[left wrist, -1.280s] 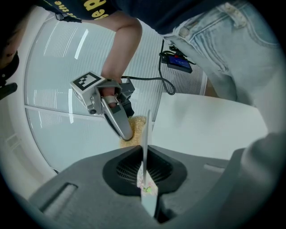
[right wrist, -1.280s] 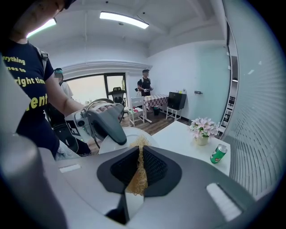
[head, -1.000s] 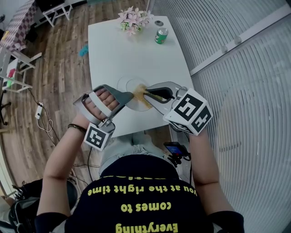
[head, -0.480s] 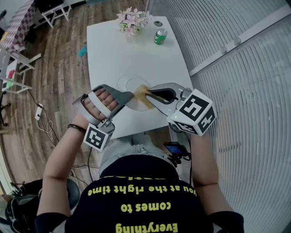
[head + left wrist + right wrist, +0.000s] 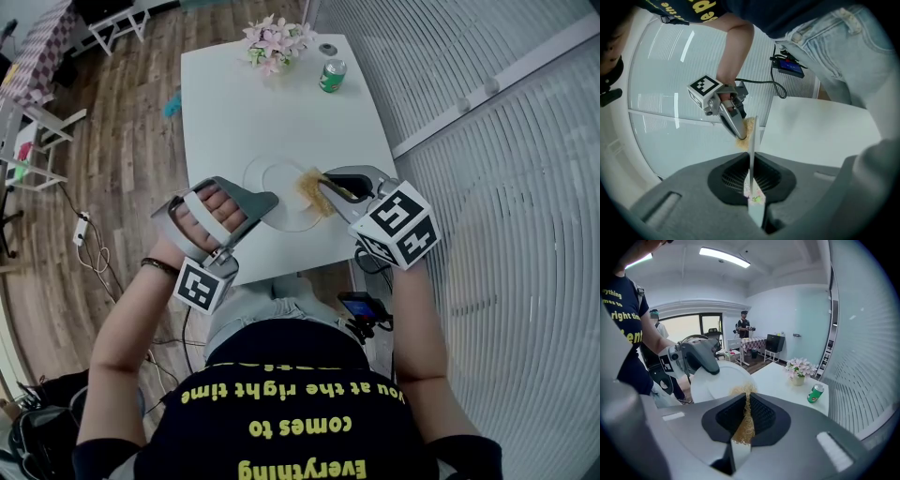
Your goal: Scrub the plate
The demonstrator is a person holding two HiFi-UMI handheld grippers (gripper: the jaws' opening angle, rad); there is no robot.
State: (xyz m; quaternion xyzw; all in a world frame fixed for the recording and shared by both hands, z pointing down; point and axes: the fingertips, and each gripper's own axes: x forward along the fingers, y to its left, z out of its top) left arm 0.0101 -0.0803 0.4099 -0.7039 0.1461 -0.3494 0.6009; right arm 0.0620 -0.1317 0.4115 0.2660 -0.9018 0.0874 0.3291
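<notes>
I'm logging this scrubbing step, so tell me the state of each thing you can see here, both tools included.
left tool: shut on the plate's rim.
right tool: shut on the scrubber.
plate: held tilted over the table, seen edge-on between the left jaws.
scrubber: clamped, pressed against the plate.
can: upright on the table; whether it's opened can't be told.
flower pot: upright.

One plate (image 5: pixel 281 183), one scourer (image 5: pixel 310 191), one can (image 5: pixel 332 74), one flower vase (image 5: pixel 274 44), two tools: left (image 5: pixel 270 200), right (image 5: pixel 325 184).
</notes>
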